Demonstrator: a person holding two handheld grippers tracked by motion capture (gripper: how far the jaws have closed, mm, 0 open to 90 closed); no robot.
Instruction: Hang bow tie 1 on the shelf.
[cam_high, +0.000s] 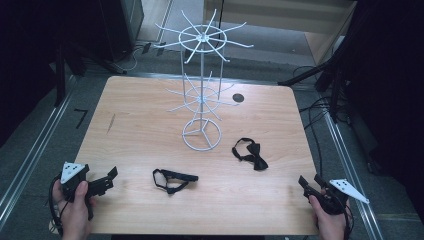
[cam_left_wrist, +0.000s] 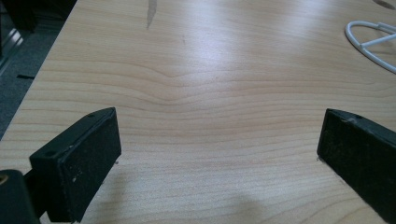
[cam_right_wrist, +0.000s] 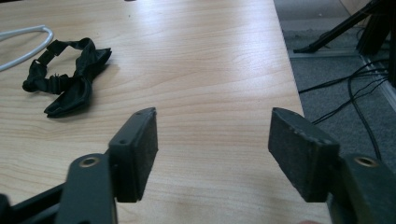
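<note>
A white wire display rack with two tiers of hooks stands on a ring base at the table's middle. One black bow tie lies right of the base, and in the right gripper view it sits at the upper left. A second black bow tie lies flat nearer the front centre. My left gripper rests at the front left corner, open, nothing between its jaws. My right gripper is at the front right corner, open and empty too. The rack's base ring shows far right in the left gripper view.
The wooden table has a dark round hole behind the rack. Black stands and cables lie on the floor to the right. A person's hands hold both grippers at the near edge.
</note>
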